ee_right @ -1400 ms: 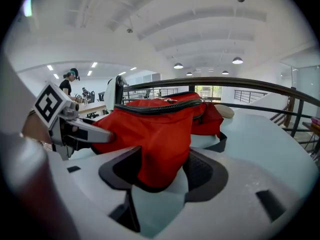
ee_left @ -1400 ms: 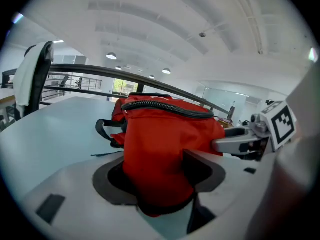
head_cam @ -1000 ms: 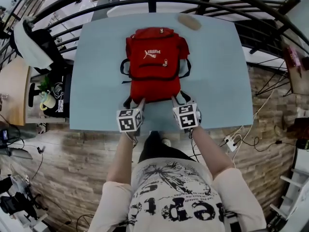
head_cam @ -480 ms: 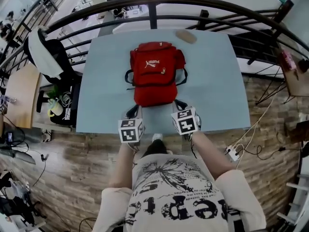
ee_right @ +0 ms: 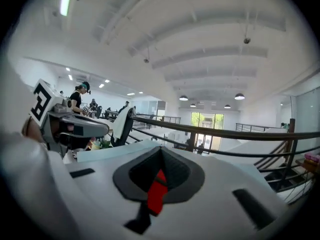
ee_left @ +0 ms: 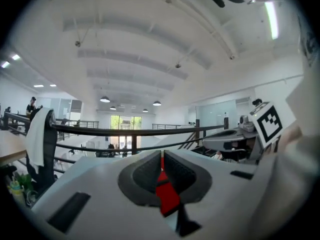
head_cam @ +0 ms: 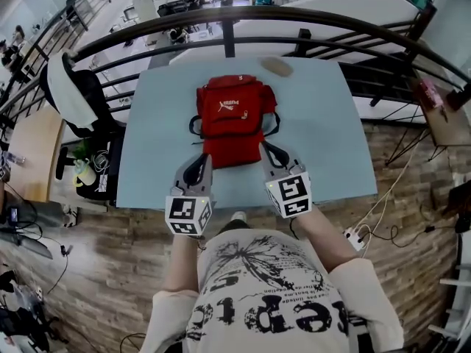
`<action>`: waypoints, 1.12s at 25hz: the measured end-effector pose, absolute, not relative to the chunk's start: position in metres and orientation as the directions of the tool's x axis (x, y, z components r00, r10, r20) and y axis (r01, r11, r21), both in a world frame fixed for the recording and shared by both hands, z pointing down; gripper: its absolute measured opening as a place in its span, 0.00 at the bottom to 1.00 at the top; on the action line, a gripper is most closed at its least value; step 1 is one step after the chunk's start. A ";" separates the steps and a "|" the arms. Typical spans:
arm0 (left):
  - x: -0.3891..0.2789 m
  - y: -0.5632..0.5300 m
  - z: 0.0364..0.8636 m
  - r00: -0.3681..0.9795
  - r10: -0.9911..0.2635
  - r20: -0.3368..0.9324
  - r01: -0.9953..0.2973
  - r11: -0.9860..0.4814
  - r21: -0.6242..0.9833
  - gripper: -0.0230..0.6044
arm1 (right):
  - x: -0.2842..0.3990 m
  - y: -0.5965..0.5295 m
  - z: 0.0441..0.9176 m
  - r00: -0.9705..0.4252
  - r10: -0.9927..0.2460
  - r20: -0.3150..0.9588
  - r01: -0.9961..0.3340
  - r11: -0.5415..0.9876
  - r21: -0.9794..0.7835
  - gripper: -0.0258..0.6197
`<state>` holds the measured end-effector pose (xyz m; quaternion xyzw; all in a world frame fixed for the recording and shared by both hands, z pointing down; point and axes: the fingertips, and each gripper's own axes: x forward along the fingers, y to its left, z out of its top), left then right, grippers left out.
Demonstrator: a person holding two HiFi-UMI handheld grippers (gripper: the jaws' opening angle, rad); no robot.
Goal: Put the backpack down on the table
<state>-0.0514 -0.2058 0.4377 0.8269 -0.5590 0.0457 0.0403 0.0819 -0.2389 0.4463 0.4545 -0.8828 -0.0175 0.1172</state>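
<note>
**Position.** The backpack lies on the desk. It sits about midway between left and right, more to the far side, with bare desk all round it. A small tan object sits just beyond its far end, apart from it.

**Jaws.**
- The left gripper is at the pack's near left corner. In its own view its jaws are closed on a red strip, which runs up between the pads.
- The right gripper is at the near right corner. It is likewise closed on a red strip.
- I take both strips to be parts of the backpack's near end. Which parts, I cannot tell.
- Both gripper views look out nearly level over the railing, not down at the desk.

**Step in hand.** I judge this to be a two-handed hold at the near end, with most of the pack resting on the desk. The head view does not show whether the near end is clear of the surface.

**Next move.**
- Bring both grippers down together and evenly, so the pack settles flat rather than folding or tipping to one side.
- Keep it well inside the near edge.
- Once the strips go slack, open both jaws and draw back towards the near side, taking care not to snag the loose straps.
</note>
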 end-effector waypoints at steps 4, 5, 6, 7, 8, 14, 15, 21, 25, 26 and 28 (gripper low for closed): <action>-0.046 -0.196 0.405 0.393 -0.919 0.039 -0.919 -0.394 -0.021 0.07 | 0.082 -0.225 0.418 -0.594 -0.798 0.098 -0.785 0.602 0.147 0.03; -0.045 -0.194 0.398 0.399 -0.917 0.025 -0.916 -0.400 -0.027 0.07 | 0.082 -0.222 0.414 -0.601 -0.795 0.085 -0.781 0.607 0.146 0.03; -0.043 -0.192 0.393 0.406 -0.914 0.014 -0.913 -0.406 -0.035 0.07 | 0.081 -0.219 0.411 -0.608 -0.791 0.074 -0.778 0.611 0.145 0.03; -0.040 -0.190 0.388 0.416 -0.909 0.005 -0.909 -0.416 -0.041 0.07 | 0.081 -0.217 0.409 -0.614 -0.787 0.062 -0.774 0.616 0.146 0.03; -0.037 -0.188 0.383 0.428 -0.904 -0.005 -0.903 -0.427 -0.045 0.07 | 0.081 -0.214 0.406 -0.622 -0.781 0.052 -0.769 0.622 0.148 0.03; -0.024 -0.182 0.372 0.463 -0.886 -0.029 -0.885 -0.460 -0.078 0.07 | 0.084 -0.213 0.406 -0.647 -0.762 0.042 -0.748 0.644 0.161 0.03; -0.023 -0.182 0.372 0.463 -0.886 -0.031 -0.885 -0.460 -0.072 0.07 | 0.085 -0.213 0.407 -0.644 -0.763 0.042 -0.749 0.641 0.167 0.03; -0.024 -0.189 0.375 0.458 -0.888 -0.037 -0.888 -0.455 -0.065 0.07 | 0.092 -0.215 0.400 -0.633 -0.774 0.015 -0.760 0.626 0.174 0.03; -0.017 -0.191 0.375 0.482 -0.876 -0.038 -0.874 -0.477 -0.087 0.07 | 0.097 -0.218 0.399 -0.629 -0.777 0.011 -0.763 0.620 0.181 0.03; -0.015 -0.192 0.373 0.486 -0.873 -0.041 -0.872 -0.481 -0.095 0.08 | 0.098 -0.219 0.400 -0.628 -0.778 0.009 -0.764 0.619 0.183 0.03; -0.013 -0.194 0.372 0.489 -0.871 -0.045 -0.870 -0.483 -0.100 0.08 | 0.098 -0.222 0.400 -0.631 -0.776 0.002 -0.763 0.620 0.183 0.03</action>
